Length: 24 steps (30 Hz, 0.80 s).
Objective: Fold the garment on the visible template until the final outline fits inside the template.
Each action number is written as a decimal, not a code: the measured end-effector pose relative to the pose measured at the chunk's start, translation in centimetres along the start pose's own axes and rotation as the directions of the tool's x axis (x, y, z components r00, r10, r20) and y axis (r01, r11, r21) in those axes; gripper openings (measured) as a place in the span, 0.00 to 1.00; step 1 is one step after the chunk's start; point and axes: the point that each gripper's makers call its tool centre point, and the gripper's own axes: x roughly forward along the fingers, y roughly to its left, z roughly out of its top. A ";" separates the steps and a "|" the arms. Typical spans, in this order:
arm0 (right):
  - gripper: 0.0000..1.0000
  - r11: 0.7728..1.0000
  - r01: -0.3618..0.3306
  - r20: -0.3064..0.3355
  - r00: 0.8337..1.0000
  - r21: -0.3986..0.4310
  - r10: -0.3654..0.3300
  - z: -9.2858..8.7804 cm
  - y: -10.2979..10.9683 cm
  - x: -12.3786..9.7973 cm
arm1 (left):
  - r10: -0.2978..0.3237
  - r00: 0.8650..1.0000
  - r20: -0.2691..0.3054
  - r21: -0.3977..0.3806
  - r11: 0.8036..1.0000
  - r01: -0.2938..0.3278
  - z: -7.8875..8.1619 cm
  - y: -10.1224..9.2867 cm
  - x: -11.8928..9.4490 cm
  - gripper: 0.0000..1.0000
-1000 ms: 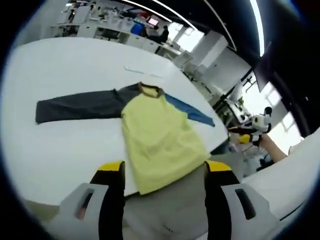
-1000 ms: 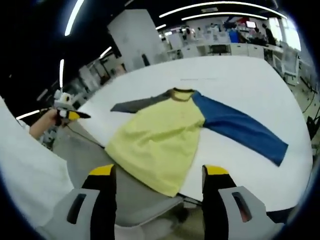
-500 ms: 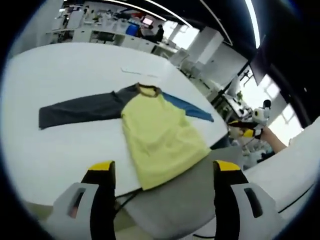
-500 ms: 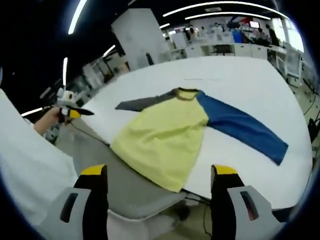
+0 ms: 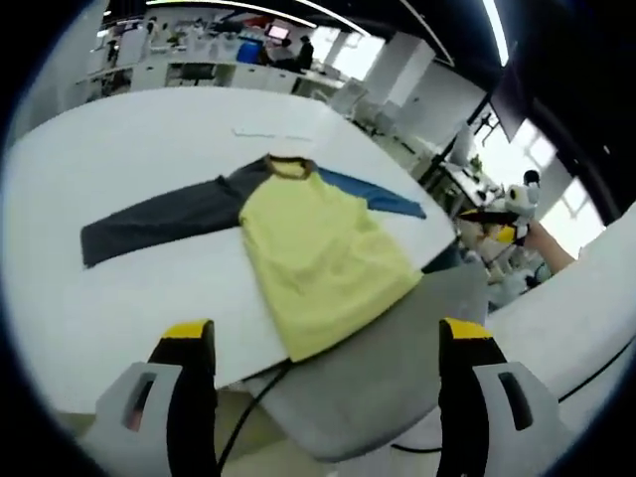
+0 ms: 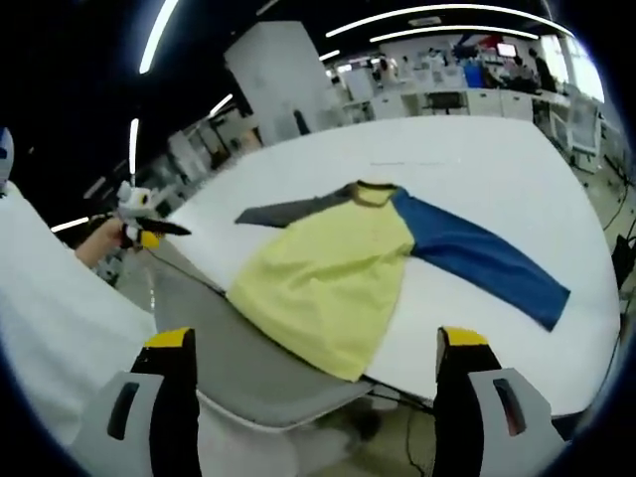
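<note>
A long-sleeved shirt lies flat on the white table [image 5: 119, 298], its yellow body [image 5: 313, 258] reaching the near edge. It has a dark grey sleeve [image 5: 159, 217], a blue sleeve [image 5: 373, 196] and a brown collar [image 5: 288, 167]. My left gripper [image 5: 328, 343] hangs open short of the table, with nothing between its fingers. In the right gripper view the yellow body [image 6: 333, 273], blue sleeve [image 6: 487, 258] and grey sleeve [image 6: 288, 209] show from the other side. My right gripper [image 6: 316, 343] is open too, clear of the cloth.
A grey chair seat [image 5: 383, 348] [image 6: 234, 343] sits under the shirt's hem at the table edge. Faint marks [image 5: 270, 133] lie on the table beyond the collar. White sleeves [image 5: 576, 328] [image 6: 50, 328] flank the chair. Desks and people fill the background.
The jaws of both grippers have spread wider apart. Both views have shifted slightly. The shirt lies as before.
</note>
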 end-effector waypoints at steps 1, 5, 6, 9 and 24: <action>1.00 1.000 -0.003 0.002 1.000 0.005 0.003 0.0 0.0 -0.1 | -0.001 1.000 -0.003 0.000 1.000 0.001 0.0 0.0 0.0 0.91; 1.00 0.999 -0.012 0.038 0.999 0.039 0.011 0.3 0.1 -0.5 | -0.004 1.000 -0.026 0.007 1.000 0.004 -0.5 -0.1 -0.1 0.95; 1.00 0.999 -0.012 0.039 0.999 0.041 0.010 0.3 0.1 -0.5 | -0.002 1.000 -0.029 0.010 1.000 0.002 -0.6 -0.1 -0.1 0.97; 1.00 0.999 -0.003 0.034 0.999 0.040 0.002 0.1 0.0 -0.7 | 0.006 0.999 -0.041 0.024 1.000 -0.005 -0.7 -0.1 -0.1 0.99; 1.00 0.999 -0.006 0.025 1.000 0.049 0.005 0.1 -0.4 -0.6 | 0.013 0.999 -0.036 0.033 0.999 -0.012 0.3 0.2 0.0 0.99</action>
